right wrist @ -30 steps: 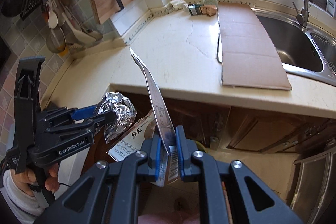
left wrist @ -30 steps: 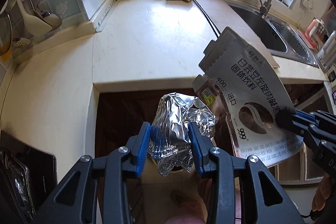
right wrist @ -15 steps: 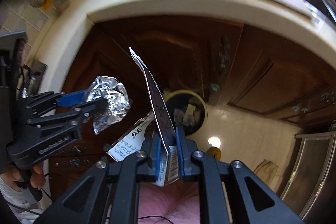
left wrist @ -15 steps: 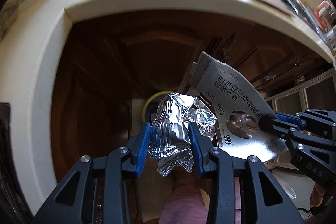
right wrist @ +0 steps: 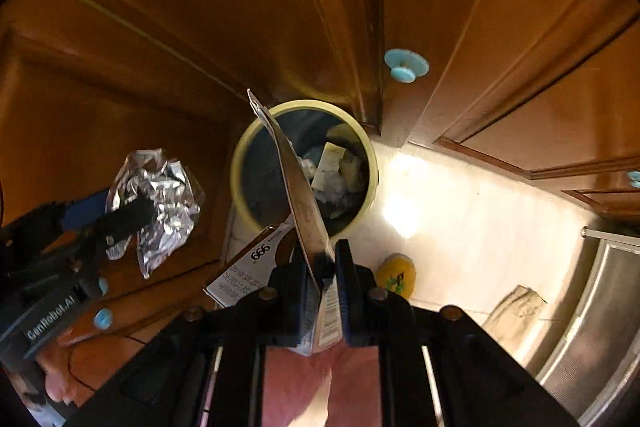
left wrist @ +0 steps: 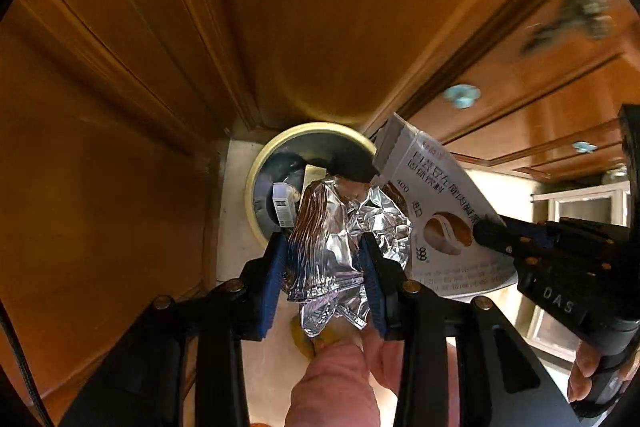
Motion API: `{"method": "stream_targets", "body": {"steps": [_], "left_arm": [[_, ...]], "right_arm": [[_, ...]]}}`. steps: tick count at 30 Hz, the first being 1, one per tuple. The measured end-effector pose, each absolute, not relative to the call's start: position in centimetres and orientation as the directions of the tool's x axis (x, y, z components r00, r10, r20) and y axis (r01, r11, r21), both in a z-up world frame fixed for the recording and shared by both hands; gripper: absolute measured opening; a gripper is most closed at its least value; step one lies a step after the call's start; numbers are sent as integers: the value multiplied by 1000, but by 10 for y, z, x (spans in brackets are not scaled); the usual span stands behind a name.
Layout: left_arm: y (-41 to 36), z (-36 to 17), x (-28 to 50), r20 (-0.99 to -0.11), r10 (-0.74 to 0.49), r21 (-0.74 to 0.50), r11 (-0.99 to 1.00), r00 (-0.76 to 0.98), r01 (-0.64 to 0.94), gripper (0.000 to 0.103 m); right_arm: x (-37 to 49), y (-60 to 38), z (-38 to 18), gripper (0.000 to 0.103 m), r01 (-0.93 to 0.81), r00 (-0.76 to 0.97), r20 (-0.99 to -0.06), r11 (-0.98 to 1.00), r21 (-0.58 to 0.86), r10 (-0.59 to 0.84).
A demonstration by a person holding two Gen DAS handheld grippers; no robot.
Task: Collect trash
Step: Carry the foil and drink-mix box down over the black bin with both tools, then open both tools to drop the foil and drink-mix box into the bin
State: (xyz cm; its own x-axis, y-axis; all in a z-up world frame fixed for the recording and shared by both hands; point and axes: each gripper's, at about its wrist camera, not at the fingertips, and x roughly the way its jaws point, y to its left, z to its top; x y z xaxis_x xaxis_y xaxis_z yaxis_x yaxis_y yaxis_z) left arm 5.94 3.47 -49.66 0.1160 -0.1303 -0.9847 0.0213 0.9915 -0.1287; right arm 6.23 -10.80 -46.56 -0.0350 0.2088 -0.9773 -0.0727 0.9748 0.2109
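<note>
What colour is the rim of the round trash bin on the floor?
Pale yellow rim, clearest in the right wrist view.

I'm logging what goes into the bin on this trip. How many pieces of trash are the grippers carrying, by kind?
Crumpled foil, clamped in the left gripper: 1
Flattened printed carton, clamped in the right gripper: 1
Total: 2, both held above the yellow-rimmed bin.

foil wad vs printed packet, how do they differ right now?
The foil wad is crumpled, bulky and bare silver; the printed packet is flat, white, with text and a picture.
The left gripper clamps the wad across its bulk, while the right gripper pinches the packet by one edge.
In the right wrist view the packet crosses over the bin, while the wad sits off to its left.
Both are held above the floor near the bin.
</note>
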Motion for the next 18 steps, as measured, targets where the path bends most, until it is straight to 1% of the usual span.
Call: {"method": "stream_targets", "body": {"steps": [3, 7, 8, 9, 10, 11, 14, 18], "left_arm": [[35, -530, 71, -987, -114, -112, 993, 110, 22, 36], [34, -554, 77, -987, -93, -91, 996, 131, 21, 37], [33, -557, 77, -987, -97, -95, 995, 132, 22, 45], [33, -561, 79, -987, -96, -94, 995, 132, 25, 50], [34, -562, 80, -987, -85, -82, 996, 139, 25, 57], [35, -563, 81, -986, -73, -70, 997, 147, 29, 58], [35, -564, 84, -989, -53, -47, 998, 142, 45, 60], [38, -558, 81, -990, -49, -43, 998, 131, 50, 62]], "right_arm": [[71, -105, -499, 13, -71, -40, -976, 973, 219, 216], [85, -95, -533, 15, -75, -40, -963, 961, 268, 265], [88, -93, -542, 19, -75, -41, -960, 957, 280, 277], [89, -89, -548, 31, -75, -47, -959, 957, 282, 279], [91, -88, -553, 36, -73, -53, -960, 958, 277, 274], [92, -86, -559, 42, -69, -57, -962, 960, 271, 267], [93, -84, -565, 43, -67, -70, -959, 958, 280, 276], [91, -86, -560, 43, -70, -80, -957, 956, 283, 278]]}}
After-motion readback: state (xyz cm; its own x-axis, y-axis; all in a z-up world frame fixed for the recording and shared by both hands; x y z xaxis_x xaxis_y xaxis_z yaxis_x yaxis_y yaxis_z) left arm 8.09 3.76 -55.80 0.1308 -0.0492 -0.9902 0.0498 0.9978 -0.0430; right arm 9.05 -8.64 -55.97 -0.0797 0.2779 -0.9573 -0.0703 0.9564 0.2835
